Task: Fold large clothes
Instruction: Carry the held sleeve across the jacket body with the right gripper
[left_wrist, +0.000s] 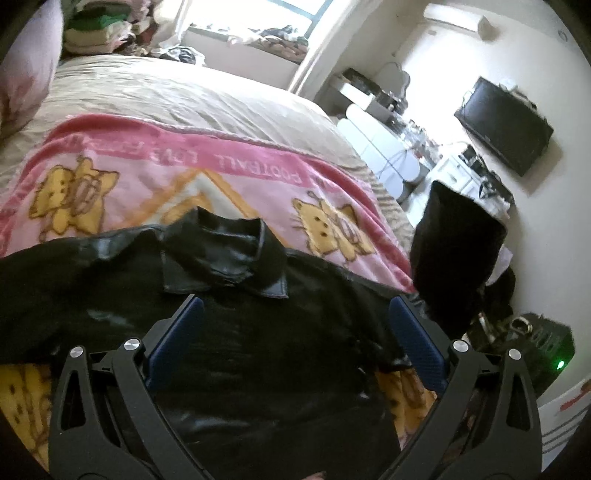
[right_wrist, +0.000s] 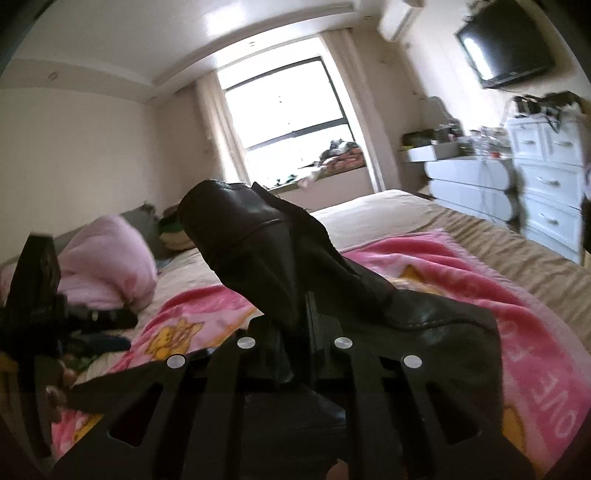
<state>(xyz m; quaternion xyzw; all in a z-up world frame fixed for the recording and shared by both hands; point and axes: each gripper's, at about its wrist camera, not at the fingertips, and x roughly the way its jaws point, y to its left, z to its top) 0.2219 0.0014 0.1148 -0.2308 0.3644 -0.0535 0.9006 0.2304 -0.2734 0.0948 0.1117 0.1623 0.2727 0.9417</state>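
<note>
- While daylight pours through the window (right_wrist: 284, 107), a black leather jacket (left_wrist: 229, 325) lies spread across a pink cartoon-cat blanket (left_wrist: 207, 177) on the bed (left_wrist: 192, 99), its collar (left_wrist: 229, 258) turned toward the far end.
- Left gripper (left_wrist: 295, 325) hovers over the jacket's body just below the collar, its blue-padded fingers (left_wrist: 188, 328) spread wide apart and holding nothing.
- Right gripper (right_wrist: 295, 332) has its jaws clenched on a fold of the jacket, the leather bunched between the closed fingers.
- From that grip a sleeve (right_wrist: 240, 221) stands up off the bed, its cuff end pointing toward the window; the left wrist view shows the same sleeve raised at the bed's edge.
- Rest of the jacket drapes down from the right gripper onto the blanket.
- Left gripper also appears at the left edge of the right wrist view, beside a pink pillow (right_wrist: 110, 258).
- Behind the bed, a white dresser (right_wrist: 546, 184) stands against the wall under a wall-mounted television (right_wrist: 506, 44), with an air conditioner (right_wrist: 397, 18) near the ceiling.
- Folded clothes (left_wrist: 99, 29) are stacked at the far corner of the bed, next to the pillow.
</note>
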